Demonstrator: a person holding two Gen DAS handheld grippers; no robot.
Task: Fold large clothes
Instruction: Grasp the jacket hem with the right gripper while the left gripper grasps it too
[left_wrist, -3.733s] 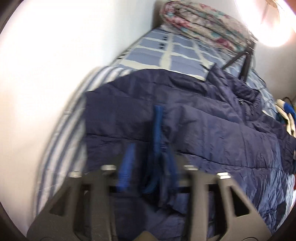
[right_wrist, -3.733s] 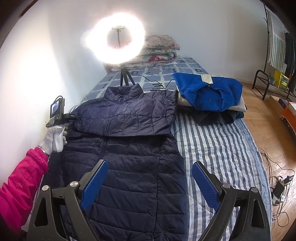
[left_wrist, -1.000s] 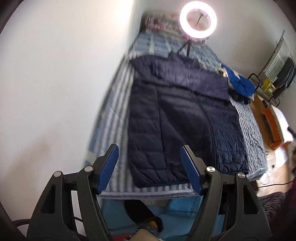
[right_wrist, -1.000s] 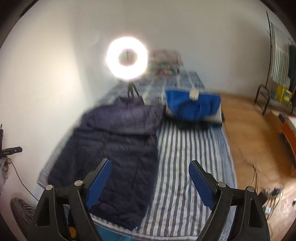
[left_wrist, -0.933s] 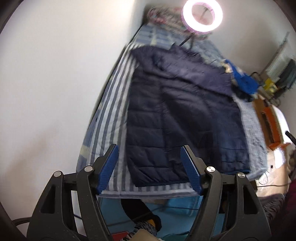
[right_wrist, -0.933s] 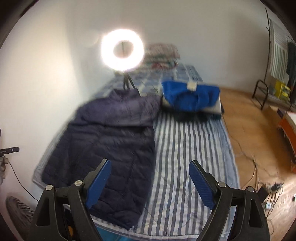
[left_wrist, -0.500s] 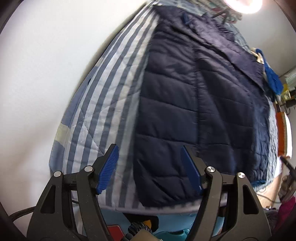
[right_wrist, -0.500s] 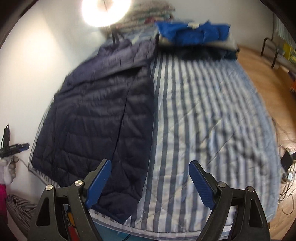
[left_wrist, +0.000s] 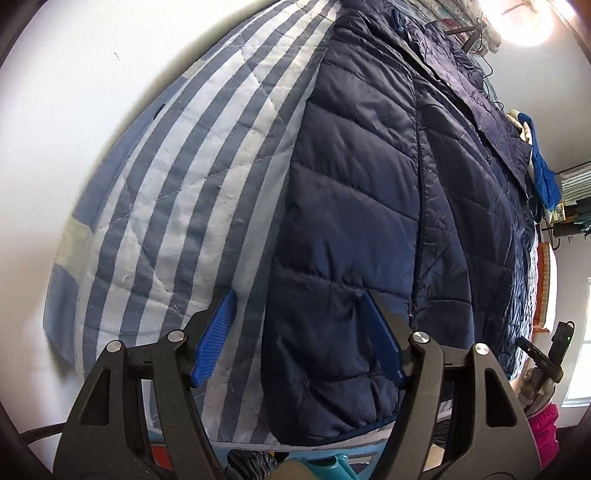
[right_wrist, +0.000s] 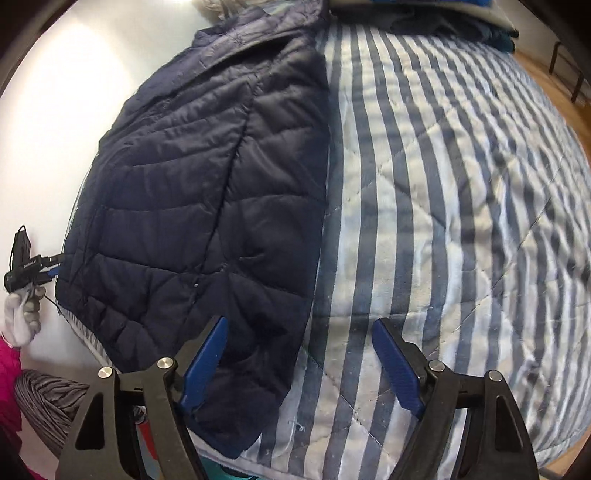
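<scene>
A long navy quilted puffer coat (left_wrist: 388, 192) lies flat on the blue-and-white striped bed cover (left_wrist: 177, 192), sleeves folded across its chest. My left gripper (left_wrist: 297, 338) is open, just above the coat's bottom left corner, one finger over the cover and one over the coat. In the right wrist view the coat (right_wrist: 207, 192) fills the left half. My right gripper (right_wrist: 299, 365) is open, just above the coat's bottom right corner, its left finger over the hem and its right finger over the striped cover (right_wrist: 443, 206).
A white wall (left_wrist: 66, 92) runs along the bed's left side. A ring light (left_wrist: 524, 26) stands at the head of the bed. A pile of folded blue clothes (right_wrist: 424, 14) lies at the far end. Wooden floor (right_wrist: 554, 74) lies to the right.
Both grippers have come down and forward from a high view of the bed to the coat's bottom hem. Both stay open. Earlier the left gripper let go of the coat.
</scene>
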